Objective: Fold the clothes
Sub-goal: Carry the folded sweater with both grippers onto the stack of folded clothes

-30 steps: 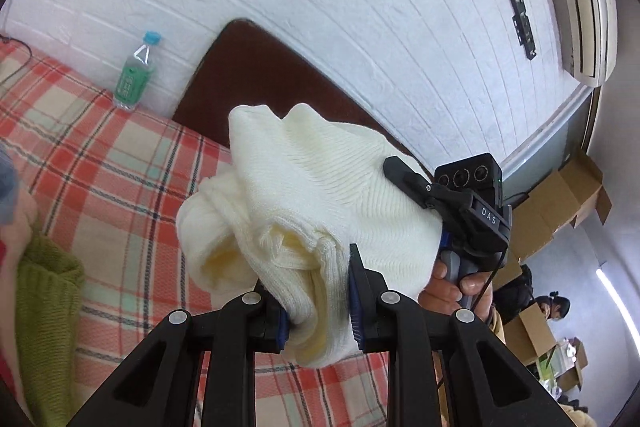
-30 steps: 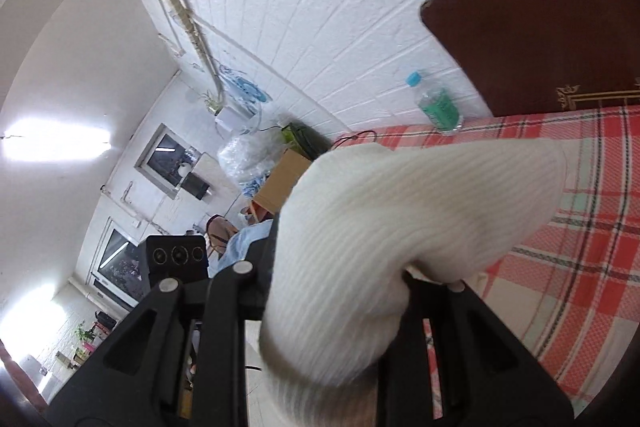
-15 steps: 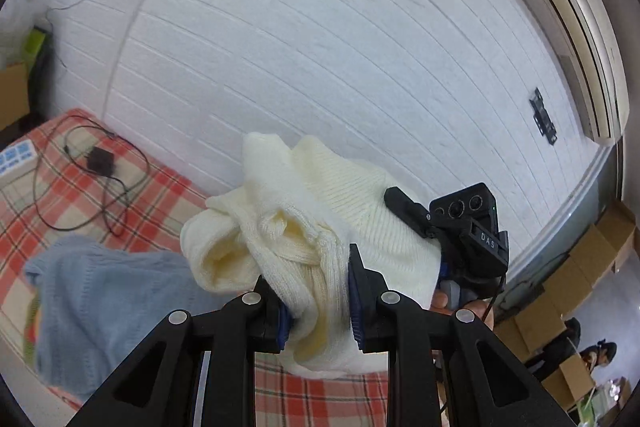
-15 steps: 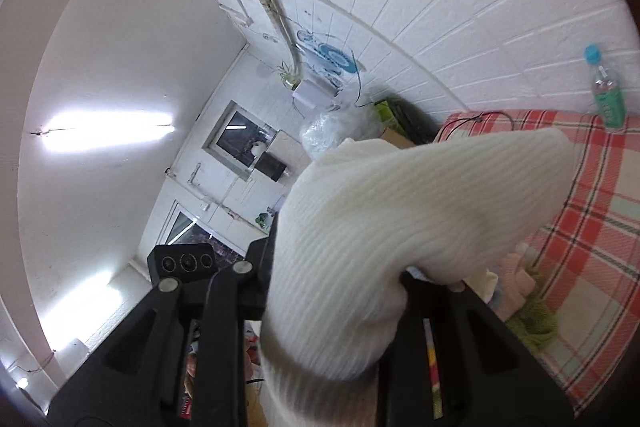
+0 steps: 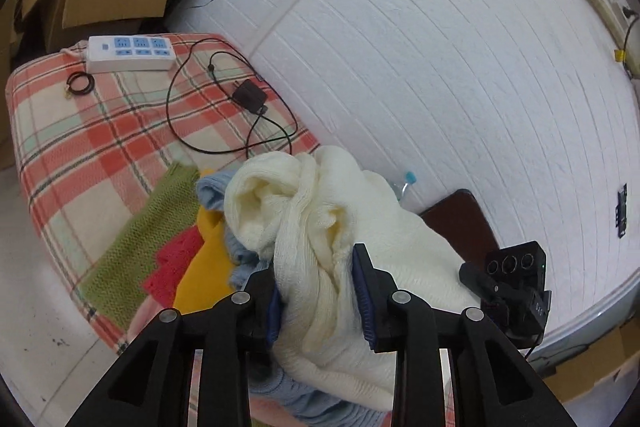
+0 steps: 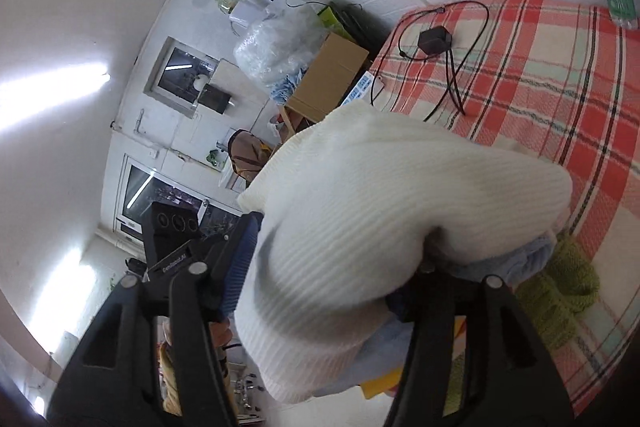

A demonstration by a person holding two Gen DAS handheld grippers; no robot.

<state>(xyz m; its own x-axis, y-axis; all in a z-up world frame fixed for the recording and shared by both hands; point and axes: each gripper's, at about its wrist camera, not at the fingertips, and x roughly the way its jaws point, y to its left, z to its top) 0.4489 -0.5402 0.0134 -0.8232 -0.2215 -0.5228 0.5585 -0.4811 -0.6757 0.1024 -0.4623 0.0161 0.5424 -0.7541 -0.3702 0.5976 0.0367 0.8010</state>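
The left gripper (image 5: pixel 320 291) has just been easing apart with the cream sweater (image 5: pixel 320 227) bunched between its pads, above the clothes pile (image 5: pixel 192 251) ahead and below. The right gripper (image 6: pixel 332 275) has just been spreading too, its left pad clear of the knit. Released bunched, the sweater could unfold or slide off the pile.

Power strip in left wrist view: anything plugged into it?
No. The white power strip lies on the plaid blanket with every socket bare.

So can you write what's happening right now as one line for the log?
step: putting folded clothes on pile | left gripper: jaws opening, cream sweater between | right gripper: jaws opening round sweater | under: clothes pile on plaid blanket
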